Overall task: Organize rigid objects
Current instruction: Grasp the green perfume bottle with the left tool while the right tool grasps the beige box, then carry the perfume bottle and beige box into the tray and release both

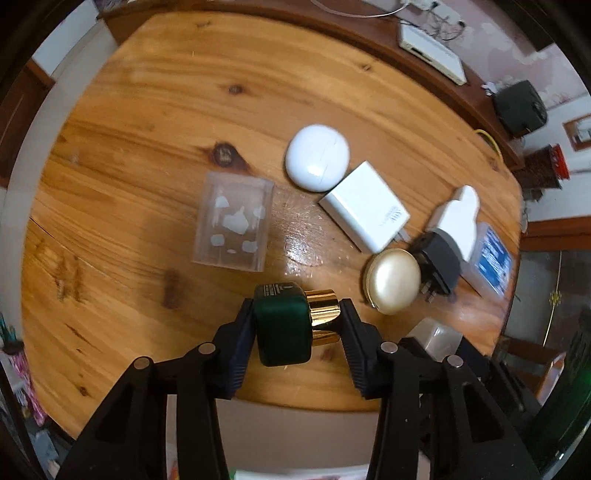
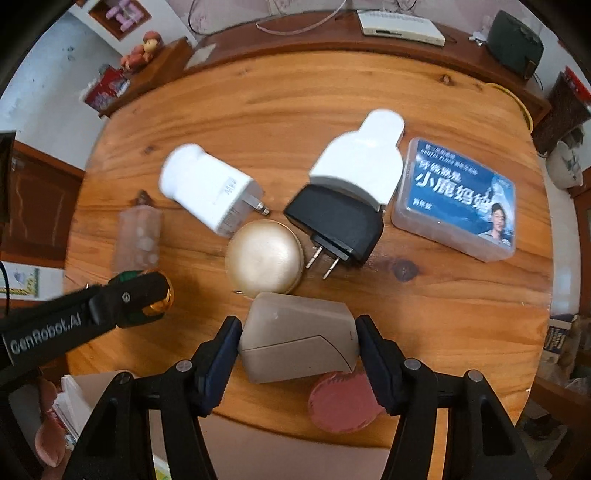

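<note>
My left gripper (image 1: 297,325) is shut on a green bottle with a gold cap (image 1: 291,325), held sideways above the wooden table's (image 1: 147,110) near edge; it also shows in the right wrist view (image 2: 147,295). My right gripper (image 2: 297,347) is shut on a beige box (image 2: 299,338), which also shows in the left wrist view (image 1: 437,338). On the table lie a gold round compact (image 2: 264,256), a white charger (image 2: 212,192), a black plug adapter (image 2: 340,225), a white bottle-shaped piece (image 2: 364,158) and a clear acrylic block (image 1: 232,221).
A white round case (image 1: 317,157) lies behind the charger. A clear box with a blue label (image 2: 460,199) sits at the right. A pink round disc (image 2: 343,402) lies at the near edge under my right gripper. A router (image 2: 400,26) and a dark speaker (image 2: 515,40) stand on the sideboard behind.
</note>
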`<action>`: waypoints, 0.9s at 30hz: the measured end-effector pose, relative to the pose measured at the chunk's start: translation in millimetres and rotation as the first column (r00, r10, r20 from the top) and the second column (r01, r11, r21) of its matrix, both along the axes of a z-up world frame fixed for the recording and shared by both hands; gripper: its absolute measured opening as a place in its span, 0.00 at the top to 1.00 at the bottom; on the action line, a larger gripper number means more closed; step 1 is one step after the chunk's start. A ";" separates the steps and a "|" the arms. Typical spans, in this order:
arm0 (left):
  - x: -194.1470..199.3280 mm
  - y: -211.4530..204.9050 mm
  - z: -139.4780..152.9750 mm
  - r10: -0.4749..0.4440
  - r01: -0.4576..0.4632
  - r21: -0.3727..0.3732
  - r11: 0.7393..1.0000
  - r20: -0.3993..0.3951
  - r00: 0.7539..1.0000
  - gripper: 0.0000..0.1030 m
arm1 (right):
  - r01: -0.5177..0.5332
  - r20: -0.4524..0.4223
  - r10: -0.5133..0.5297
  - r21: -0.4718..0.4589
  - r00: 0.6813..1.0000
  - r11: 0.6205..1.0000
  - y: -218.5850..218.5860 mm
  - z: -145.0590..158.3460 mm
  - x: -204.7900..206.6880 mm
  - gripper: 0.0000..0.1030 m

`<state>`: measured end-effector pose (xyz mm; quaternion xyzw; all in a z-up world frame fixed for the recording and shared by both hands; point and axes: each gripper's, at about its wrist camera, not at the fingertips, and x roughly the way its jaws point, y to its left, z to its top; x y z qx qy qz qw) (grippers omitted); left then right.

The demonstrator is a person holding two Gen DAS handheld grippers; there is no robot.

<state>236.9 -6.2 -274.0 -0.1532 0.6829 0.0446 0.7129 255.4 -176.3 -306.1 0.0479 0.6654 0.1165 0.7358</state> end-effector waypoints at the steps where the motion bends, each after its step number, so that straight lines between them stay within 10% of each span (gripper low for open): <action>1: -5.3 1.2 9.1 -0.015 0.015 0.000 1.000 0.014 1.000 0.54 | 0.004 0.016 -0.004 0.007 1.000 1.000 -4.3 7.5 -2.6 0.38; 15: -77.2 -5.5 119.9 -0.306 0.285 0.121 0.951 0.216 0.927 0.54 | 0.005 0.313 -0.019 0.044 0.949 0.999 -0.4 149.3 -95.3 0.38; 27: -140.9 -15.6 152.9 -0.496 0.456 0.195 0.868 0.292 0.818 0.54 | -0.009 0.414 0.025 -0.041 0.910 0.999 15.9 184.4 -192.5 0.38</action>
